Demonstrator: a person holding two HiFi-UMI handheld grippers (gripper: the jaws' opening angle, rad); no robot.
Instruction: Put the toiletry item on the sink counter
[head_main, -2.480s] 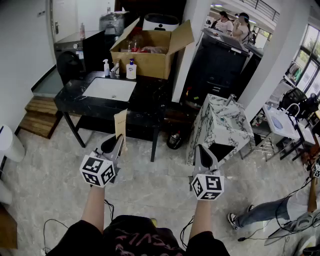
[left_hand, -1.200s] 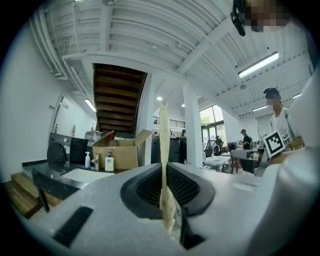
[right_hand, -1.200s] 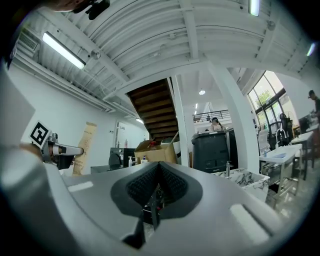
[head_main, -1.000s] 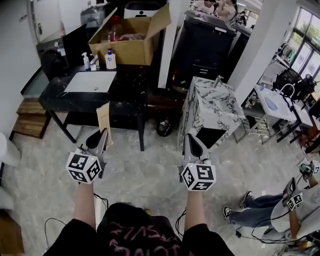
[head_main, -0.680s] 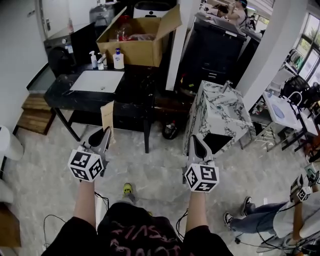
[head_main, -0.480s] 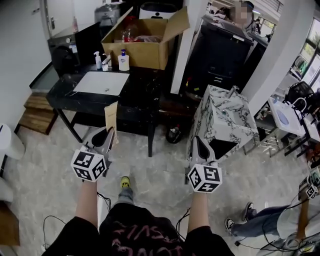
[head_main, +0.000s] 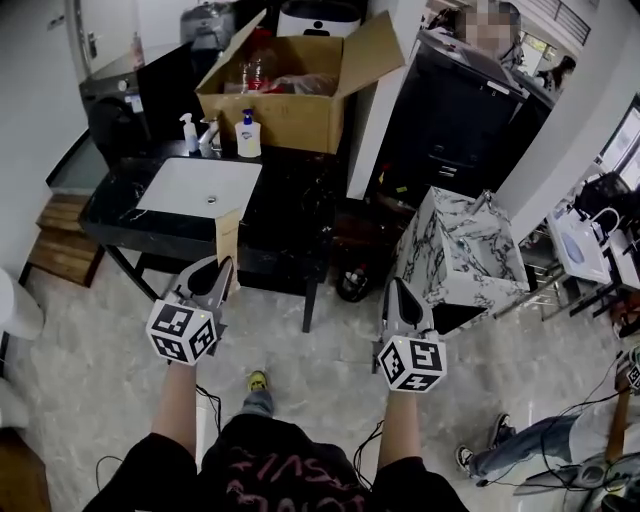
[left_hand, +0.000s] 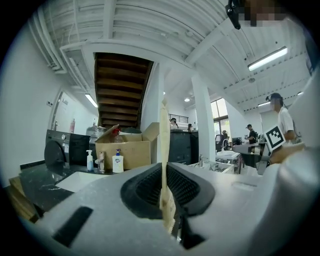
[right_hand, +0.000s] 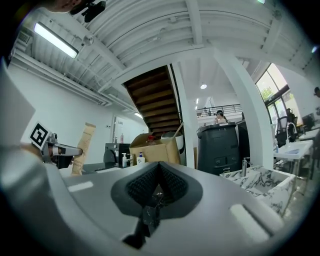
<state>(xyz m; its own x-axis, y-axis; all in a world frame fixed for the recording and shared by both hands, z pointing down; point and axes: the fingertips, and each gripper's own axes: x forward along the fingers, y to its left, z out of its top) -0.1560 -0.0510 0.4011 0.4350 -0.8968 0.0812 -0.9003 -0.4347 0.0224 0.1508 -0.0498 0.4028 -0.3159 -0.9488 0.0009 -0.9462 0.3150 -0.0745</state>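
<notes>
Left gripper (head_main: 222, 270), jaws clamped on an upright flat tan paper packet (head_main: 228, 232), held in the air near the front edge of the black sink counter (head_main: 290, 192); right gripper (head_main: 392, 290), jaws together, empty, alongside.

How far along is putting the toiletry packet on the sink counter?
Done: the tan paper packet is gripped, the left gripper shut on it. In hand: carrying it, the black sink counter ahead, not yet reached. Left: set it down there. The right gripper is shut and empty.
</notes>
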